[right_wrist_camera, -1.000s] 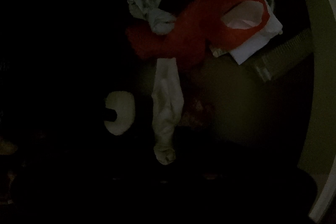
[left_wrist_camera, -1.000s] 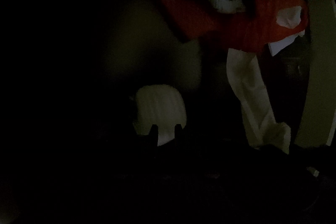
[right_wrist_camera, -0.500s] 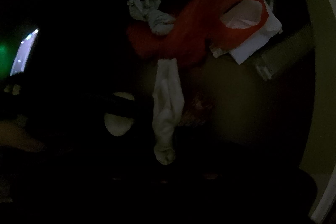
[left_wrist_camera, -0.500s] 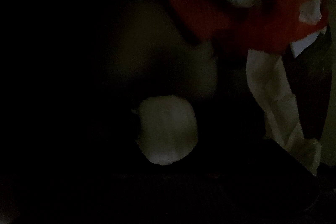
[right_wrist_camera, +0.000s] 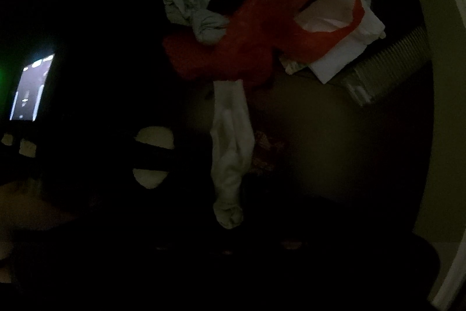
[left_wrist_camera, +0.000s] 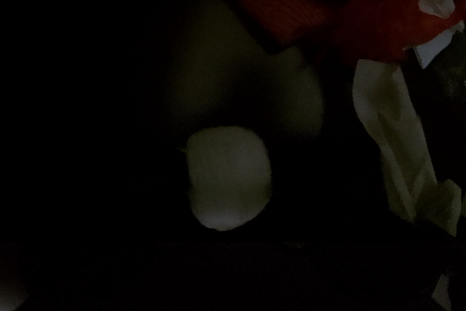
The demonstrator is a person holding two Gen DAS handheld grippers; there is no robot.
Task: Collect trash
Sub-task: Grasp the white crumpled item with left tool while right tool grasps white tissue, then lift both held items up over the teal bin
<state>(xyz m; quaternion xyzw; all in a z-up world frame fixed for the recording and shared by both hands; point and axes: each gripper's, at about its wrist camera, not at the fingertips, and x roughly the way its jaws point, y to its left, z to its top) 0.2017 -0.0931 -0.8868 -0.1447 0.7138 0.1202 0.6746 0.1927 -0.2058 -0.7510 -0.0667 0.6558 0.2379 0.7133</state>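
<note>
The scene is very dark. A pale round piece of trash (left_wrist_camera: 228, 178) lies just ahead in the left wrist view; in the right wrist view the same piece (right_wrist_camera: 153, 155) is crossed by a dark bar, apparently a finger of my left gripper. A red cloth (right_wrist_camera: 256, 34) lies beyond it, with a knotted grey sock (right_wrist_camera: 198, 16) on top, white paper (right_wrist_camera: 340, 54) under its right end and a long white sock (right_wrist_camera: 231, 147) hanging toward me. The red cloth (left_wrist_camera: 335, 10) and white sock (left_wrist_camera: 396, 142) also show in the left wrist view. Neither gripper's own fingers can be made out.
A ribbed pale hose (right_wrist_camera: 387, 66) runs up to a light wall or door edge (right_wrist_camera: 442, 107) on the right. A lit screen (right_wrist_camera: 32, 89) glows at the far left. The floor around the items is too dark to read.
The left wrist camera has moved closer to the pale round piece, which now looks larger. In the right wrist view a dark bar has come across that piece and a lit screen has appeared at left.
</note>
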